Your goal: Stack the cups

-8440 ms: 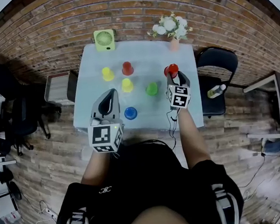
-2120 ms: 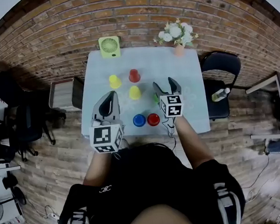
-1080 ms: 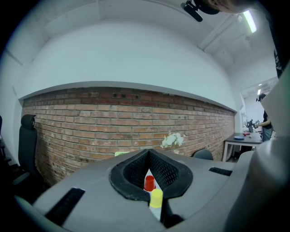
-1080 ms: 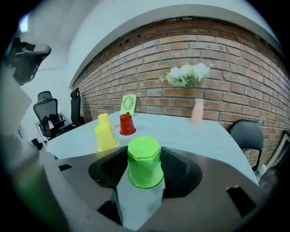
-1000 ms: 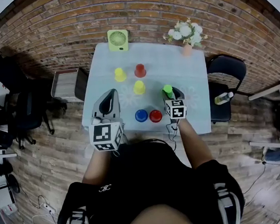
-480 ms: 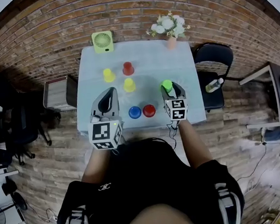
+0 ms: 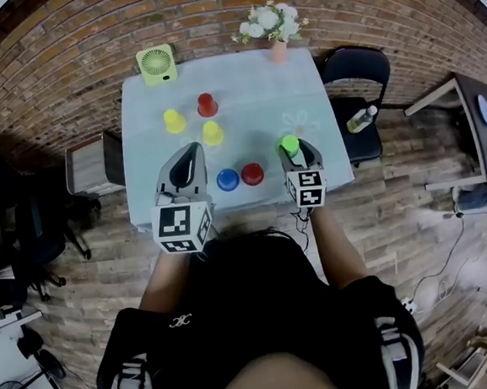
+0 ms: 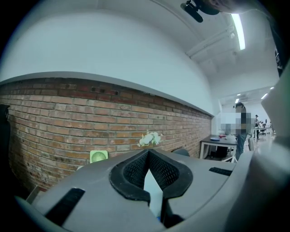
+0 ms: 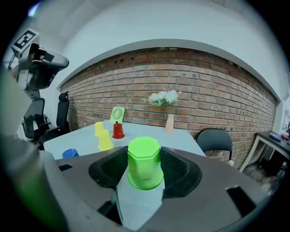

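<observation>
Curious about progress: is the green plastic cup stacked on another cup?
No, the green plastic cup is gripped by the right gripper, with only pale tabletop beneath it.

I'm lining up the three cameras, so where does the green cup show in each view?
Head view: green cup right of centre, in the right gripper, to the right of the red cup.
Left gripper view: not in it.
Right gripper view: green cup at centre, between the jaws, pads on its sides.
Shared landmark: the green fan against the brick wall, seen in all three views.
</observation>
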Motion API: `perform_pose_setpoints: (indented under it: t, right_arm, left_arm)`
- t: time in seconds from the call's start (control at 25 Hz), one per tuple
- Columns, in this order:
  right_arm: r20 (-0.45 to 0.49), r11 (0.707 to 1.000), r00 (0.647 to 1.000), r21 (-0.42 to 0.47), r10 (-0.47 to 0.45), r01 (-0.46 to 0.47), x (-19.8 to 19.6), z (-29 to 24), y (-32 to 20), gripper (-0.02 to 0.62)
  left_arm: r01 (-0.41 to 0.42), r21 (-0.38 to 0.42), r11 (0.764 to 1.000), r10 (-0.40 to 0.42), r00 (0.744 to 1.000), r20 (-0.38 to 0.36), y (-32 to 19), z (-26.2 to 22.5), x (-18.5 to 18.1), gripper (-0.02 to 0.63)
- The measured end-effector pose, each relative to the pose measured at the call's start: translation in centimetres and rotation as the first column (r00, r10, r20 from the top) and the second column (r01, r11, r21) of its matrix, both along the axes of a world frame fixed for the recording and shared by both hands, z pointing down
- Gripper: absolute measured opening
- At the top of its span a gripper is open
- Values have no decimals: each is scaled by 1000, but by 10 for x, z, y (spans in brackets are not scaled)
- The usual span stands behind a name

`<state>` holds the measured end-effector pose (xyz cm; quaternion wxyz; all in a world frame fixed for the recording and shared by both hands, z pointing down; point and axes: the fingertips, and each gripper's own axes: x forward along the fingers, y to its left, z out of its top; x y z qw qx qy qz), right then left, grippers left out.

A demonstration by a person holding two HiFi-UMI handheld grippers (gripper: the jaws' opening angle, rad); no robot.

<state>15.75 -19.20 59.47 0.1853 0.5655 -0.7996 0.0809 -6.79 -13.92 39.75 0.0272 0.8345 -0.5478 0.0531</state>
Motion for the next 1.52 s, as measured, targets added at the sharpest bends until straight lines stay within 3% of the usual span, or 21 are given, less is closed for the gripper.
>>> perform_pose_setpoints:
  t: [0.28, 1.2, 1.52]
  right_arm:
    - [44, 998, 998, -45, 45, -43, 6, 18, 20, 222]
    - [81, 987, 996, -159, 44, -31, -19, 67, 45, 222]
    - [32, 987, 999, -161, 32, -26, -24, 73, 49, 224]
  left_arm:
    - [-33, -29, 999, 33, 999, 29, 5, 7, 10, 2]
    - [-51, -78, 996, 55, 997, 55, 2, 26, 8, 3]
    - [-42, -77, 996, 46, 998, 53, 2, 25, -1, 3]
